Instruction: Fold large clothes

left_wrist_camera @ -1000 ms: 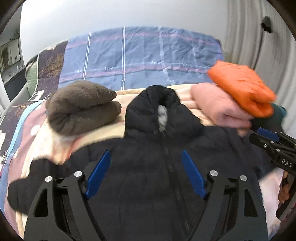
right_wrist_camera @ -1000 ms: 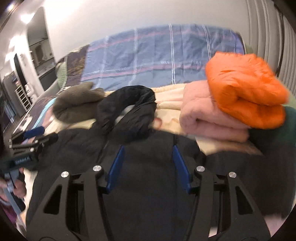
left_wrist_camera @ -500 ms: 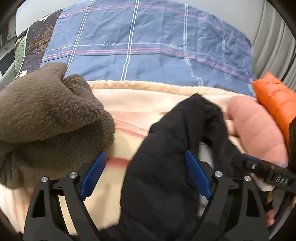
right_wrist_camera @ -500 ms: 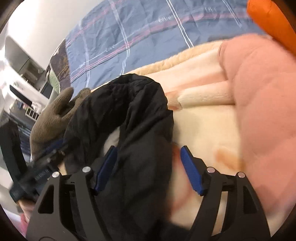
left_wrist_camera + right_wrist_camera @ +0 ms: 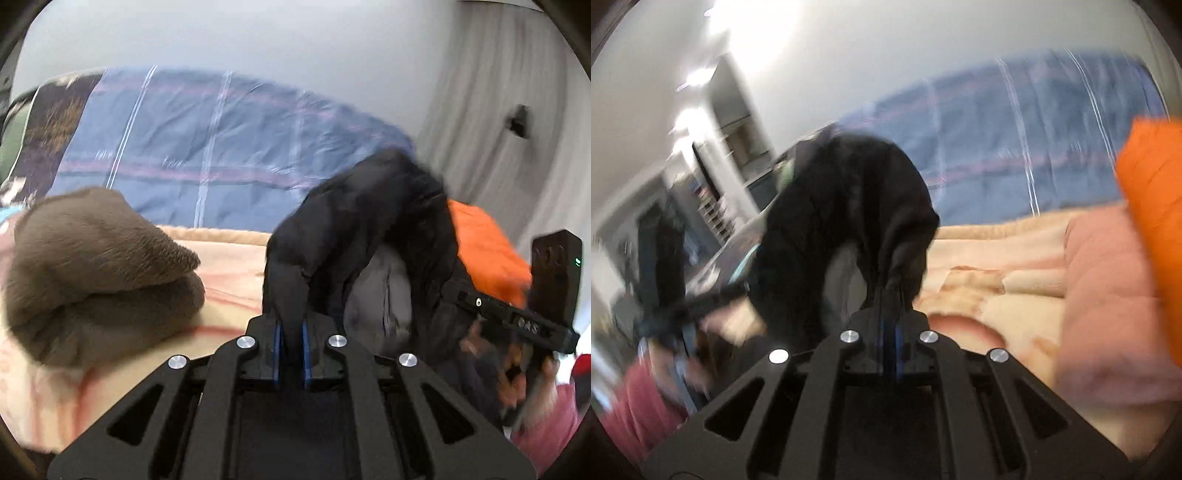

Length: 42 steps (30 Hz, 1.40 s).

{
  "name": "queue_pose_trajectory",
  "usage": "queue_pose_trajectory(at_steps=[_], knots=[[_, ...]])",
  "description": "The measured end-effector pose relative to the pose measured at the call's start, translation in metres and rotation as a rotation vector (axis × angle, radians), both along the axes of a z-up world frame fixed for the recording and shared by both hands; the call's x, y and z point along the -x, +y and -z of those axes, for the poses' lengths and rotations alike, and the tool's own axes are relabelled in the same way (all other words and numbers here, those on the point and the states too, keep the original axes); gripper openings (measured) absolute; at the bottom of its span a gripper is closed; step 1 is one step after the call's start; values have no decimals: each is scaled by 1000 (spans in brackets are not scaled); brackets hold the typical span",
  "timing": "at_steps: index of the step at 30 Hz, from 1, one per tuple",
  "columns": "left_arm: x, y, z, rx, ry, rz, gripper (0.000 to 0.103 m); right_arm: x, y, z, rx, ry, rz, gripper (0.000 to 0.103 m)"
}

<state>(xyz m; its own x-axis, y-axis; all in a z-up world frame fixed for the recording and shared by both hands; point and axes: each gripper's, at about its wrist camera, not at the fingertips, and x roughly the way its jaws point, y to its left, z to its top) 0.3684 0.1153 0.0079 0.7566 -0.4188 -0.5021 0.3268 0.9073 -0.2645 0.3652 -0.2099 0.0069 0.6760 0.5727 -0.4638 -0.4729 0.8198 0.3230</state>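
A black puffer jacket (image 5: 369, 221) hangs lifted above the bed, its hood arched between both grippers. My left gripper (image 5: 290, 332) is shut on the jacket's left shoulder edge. My right gripper (image 5: 892, 317) is shut on the other side of the jacket (image 5: 849, 206). The right gripper also shows at the right edge of the left wrist view (image 5: 513, 317). The left gripper shows blurred at the left of the right wrist view (image 5: 683, 306). The jacket's grey lining (image 5: 380, 288) shows inside the hood.
A folded brown fleece (image 5: 92, 273) lies at the left on the peach blanket (image 5: 229, 266). A folded orange jacket (image 5: 1152, 206) sits on a folded pink garment (image 5: 1108, 288) at the right. A blue plaid quilt (image 5: 207, 147) lies behind. A curtain (image 5: 498, 129) hangs at the right.
Both grippers were open around the jacket's hood half a second ago; now both are shut on it and have lifted it off the bed.
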Motion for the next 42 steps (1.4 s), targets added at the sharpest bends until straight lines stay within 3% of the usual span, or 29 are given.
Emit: queue_pose_trajectory(at_steps=[2, 4, 6, 8, 11, 16, 21, 24, 28, 31, 37, 42], knots=[[48, 11, 5, -21, -20, 28, 19, 49, -7, 5, 53, -17, -55, 5], [92, 24, 18, -27, 3, 38, 34, 84, -12, 22, 108, -2, -93, 9], [130, 40, 32, -36, 37, 13, 41, 121, -15, 42, 196, 32, -116, 13], [150, 52, 39, -73, 47, -30, 42, 152, -23, 58, 249, 62, -118, 21], [162, 56, 37, -148, 44, -99, 42, 170, -36, 57, 236, 89, -59, 23], [149, 28, 16, -111, 12, -68, 42, 150, -28, 30, 135, 98, 38, 26], [149, -28, 19, -153, -4, 10, 42, 135, 22, 26, 108, 119, -24, 26], [156, -55, 45, -259, 33, 53, 41, 137, 42, 43, 128, 152, -70, 28], [157, -62, 93, -434, 106, 24, 41, 130, 44, 92, 221, 264, -37, 43], [157, -54, 124, -482, 160, 2, 41, 122, 33, 124, 138, 346, -39, 44], [161, -56, 126, -515, 140, -4, 41, 137, 46, 112, 259, 259, -13, 46], [176, -48, 102, -434, 134, 10, 41, 160, 35, 63, 215, 149, 37, 46]])
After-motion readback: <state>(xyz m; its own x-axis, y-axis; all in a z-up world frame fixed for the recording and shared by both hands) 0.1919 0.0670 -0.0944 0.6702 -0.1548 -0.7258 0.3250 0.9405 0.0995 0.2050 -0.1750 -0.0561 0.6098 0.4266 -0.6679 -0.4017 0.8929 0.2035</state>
